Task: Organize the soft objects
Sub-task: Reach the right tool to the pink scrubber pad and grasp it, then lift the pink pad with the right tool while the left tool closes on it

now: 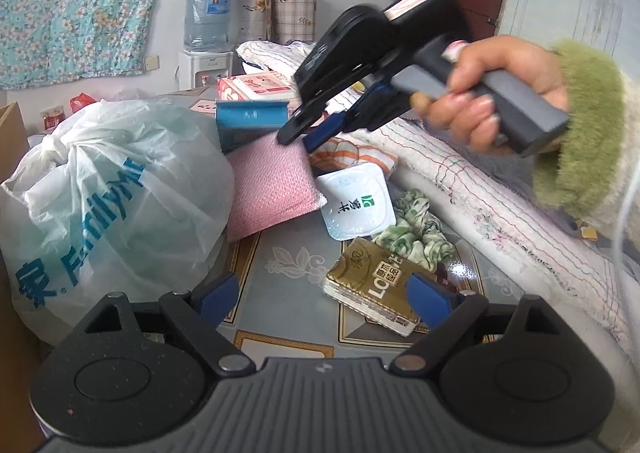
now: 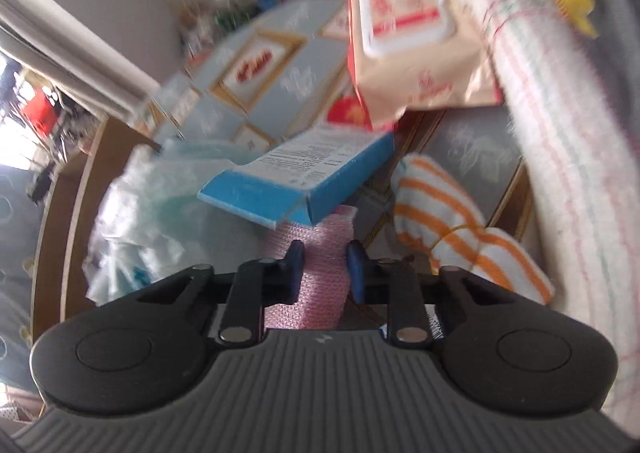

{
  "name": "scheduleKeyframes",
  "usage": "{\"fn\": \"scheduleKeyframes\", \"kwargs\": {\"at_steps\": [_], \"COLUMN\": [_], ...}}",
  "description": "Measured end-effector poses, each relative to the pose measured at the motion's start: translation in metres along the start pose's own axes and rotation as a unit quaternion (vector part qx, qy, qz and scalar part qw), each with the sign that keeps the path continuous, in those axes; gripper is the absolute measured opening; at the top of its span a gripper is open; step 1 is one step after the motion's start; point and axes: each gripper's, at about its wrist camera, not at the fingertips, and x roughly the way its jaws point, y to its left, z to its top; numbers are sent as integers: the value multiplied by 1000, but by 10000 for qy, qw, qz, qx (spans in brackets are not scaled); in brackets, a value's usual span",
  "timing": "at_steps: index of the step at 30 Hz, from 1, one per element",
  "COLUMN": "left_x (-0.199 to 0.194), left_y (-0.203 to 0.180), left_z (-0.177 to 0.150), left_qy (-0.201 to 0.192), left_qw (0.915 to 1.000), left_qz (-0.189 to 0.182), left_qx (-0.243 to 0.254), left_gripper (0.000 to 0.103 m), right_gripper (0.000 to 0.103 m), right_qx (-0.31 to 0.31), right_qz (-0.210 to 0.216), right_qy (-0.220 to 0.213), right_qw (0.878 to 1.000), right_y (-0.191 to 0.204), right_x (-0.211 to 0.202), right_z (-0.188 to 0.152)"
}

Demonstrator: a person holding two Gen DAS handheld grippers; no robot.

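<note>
A pink knitted cloth lies on the table beside a big white plastic bag. My right gripper reaches down onto its top edge. In the right wrist view the pink cloth sits between the two blue fingers of my right gripper, which are closed on it. An orange-striped cloth lies to its right. A green patterned cloth lies on the table ahead. My left gripper is open and empty above the table, near a gold tissue pack.
A blue box rests on the pink cloth's far end. A white packet, a pink wipes pack and a rolled quilt along the right crowd the table. A water dispenser stands behind.
</note>
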Motion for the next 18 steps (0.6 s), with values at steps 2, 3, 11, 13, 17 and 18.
{"fn": "scheduleKeyframes", "kwargs": {"at_steps": [2, 3, 11, 13, 17, 18], "left_x": [-1, -1, -22, -29, -49, -54], "left_y": [0, 0, -7, -9, -9, -8], "left_z": [1, 2, 3, 1, -3, -6], "left_qy": [-3, -12, -154, -167, -126, -110], "left_qw": [10000, 10000, 9999, 9998, 9997, 9996], "left_qz": [11, 18, -31, -48, -195, -237], "left_qx": [-41, -54, -19, 4, -59, -87], "left_gripper": [92, 92, 92, 93, 96, 97], "right_gripper": [18, 18, 18, 18, 18, 18], "right_qx": [23, 20, -153, -199, -281, -299], "right_qz": [76, 110, 491, 658, 1069, 1164], "right_qy": [-200, -281, -900, -985, -890, -834], "right_qw": [9998, 9995, 9946, 9928, 9899, 9892], "right_y": [0, 0, 4, 7, 12, 14], "right_x": [-14, -21, -79, -93, -104, -104], "right_z": [-5, -9, -37, -46, -71, -79]}}
